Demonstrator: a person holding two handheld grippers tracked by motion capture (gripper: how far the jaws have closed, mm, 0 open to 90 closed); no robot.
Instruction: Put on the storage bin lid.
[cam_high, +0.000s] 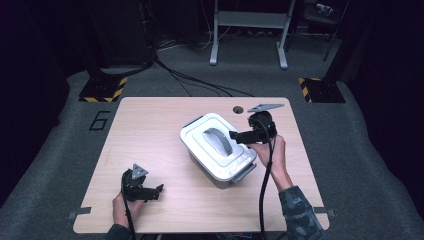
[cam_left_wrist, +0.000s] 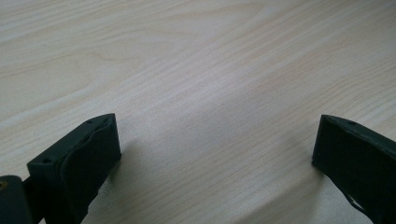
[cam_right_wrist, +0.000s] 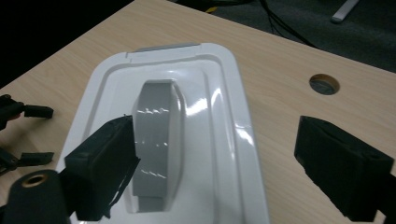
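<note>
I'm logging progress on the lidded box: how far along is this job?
Done: the white box sits on the table with its lid in place. In hand: nothing; the right gripper is open above the lid's grey handle, and the left gripper is open over bare wood. Left: probably gripping the handle or the side latches; which one is unclear.
</note>
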